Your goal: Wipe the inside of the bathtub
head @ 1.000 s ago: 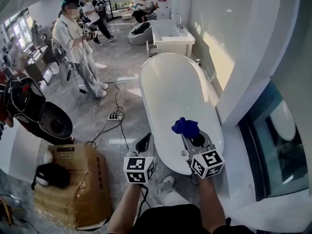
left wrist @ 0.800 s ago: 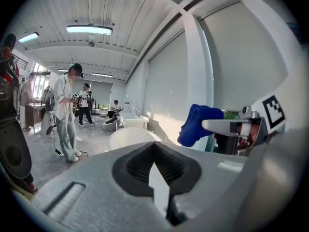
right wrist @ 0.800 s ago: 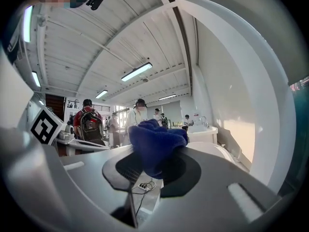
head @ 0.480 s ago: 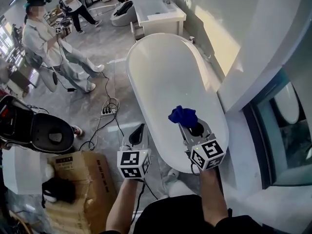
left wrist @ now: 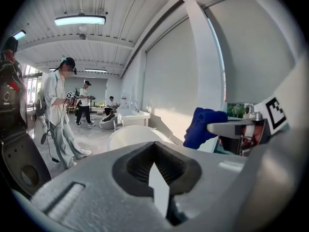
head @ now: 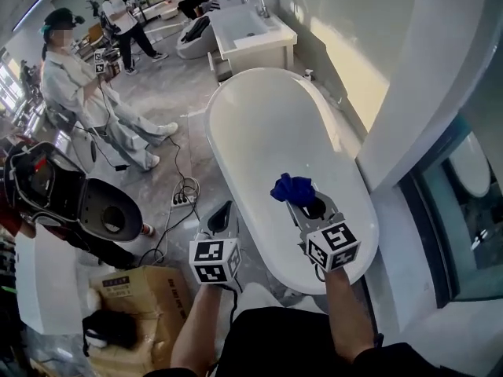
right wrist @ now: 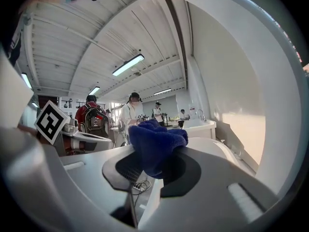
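Observation:
A white oval bathtub [head: 267, 124] stands on the grey floor beside the white wall. My right gripper [head: 299, 197] hangs over the tub's near end, shut on a blue cloth [head: 292, 187]; in the right gripper view the blue cloth [right wrist: 155, 144] bunches out between the jaws. My left gripper [head: 223, 214] is shut and holds nothing, just outside the tub's left rim. The left gripper view shows the bathtub [left wrist: 133, 135] ahead and the blue cloth [left wrist: 200, 127] at the right.
A person in white [head: 78, 93] stands on the floor at the left, with more people farther back. A power strip with cables [head: 182, 199] lies on the floor near the tub. A cardboard box [head: 130, 289] and a dark backpack [head: 71, 199] sit at the lower left. A white sink unit [head: 247, 34] stands beyond the tub.
The head view has shifted, so the tub sits more centred and closer. Both grippers keep about the same place; the right one still holds the blue cloth over the tub's near end.

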